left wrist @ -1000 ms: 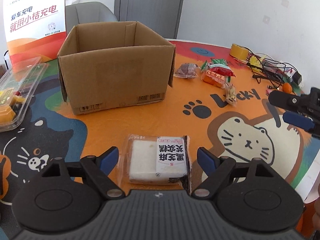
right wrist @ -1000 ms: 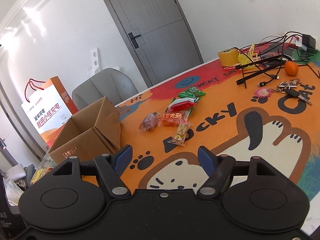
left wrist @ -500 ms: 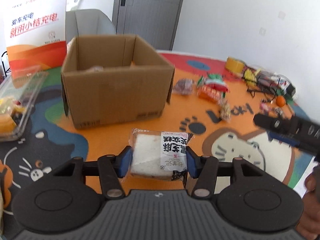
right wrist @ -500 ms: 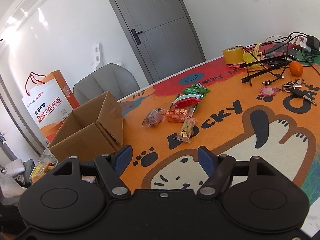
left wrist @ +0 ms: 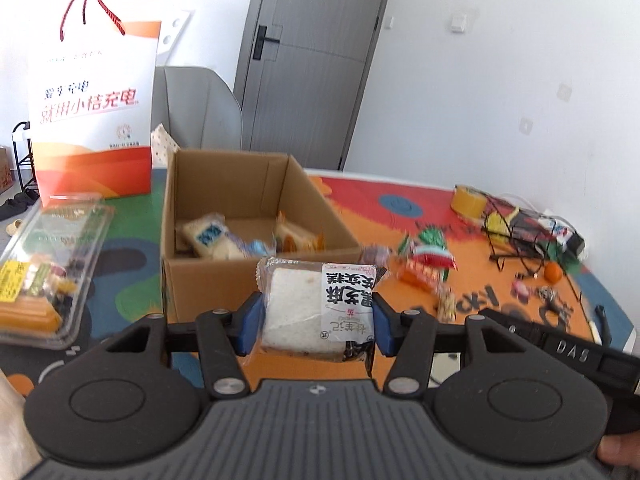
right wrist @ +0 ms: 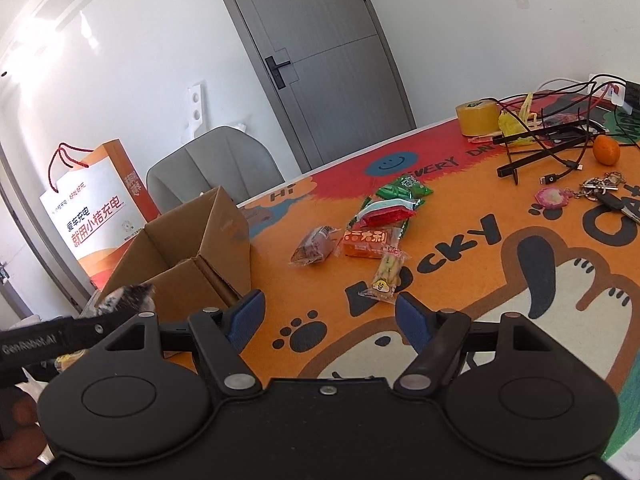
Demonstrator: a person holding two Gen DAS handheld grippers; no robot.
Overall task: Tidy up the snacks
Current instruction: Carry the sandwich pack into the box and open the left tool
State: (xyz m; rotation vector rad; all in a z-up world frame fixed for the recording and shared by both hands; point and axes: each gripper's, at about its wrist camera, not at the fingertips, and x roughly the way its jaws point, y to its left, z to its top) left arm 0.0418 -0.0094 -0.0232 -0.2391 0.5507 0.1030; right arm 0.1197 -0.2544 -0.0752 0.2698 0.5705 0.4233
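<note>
Cake packet lies flat, lengthwise across left gripper

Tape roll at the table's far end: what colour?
Yellow tape roll; clearest in the right wrist view.

One box, five loose snacks.

Matt brown corrugated cardboard box; glossy clear film wrapper on the cake packet; shiny transparent plastic clamshell tray; smooth coated paper gift bag.
</note>
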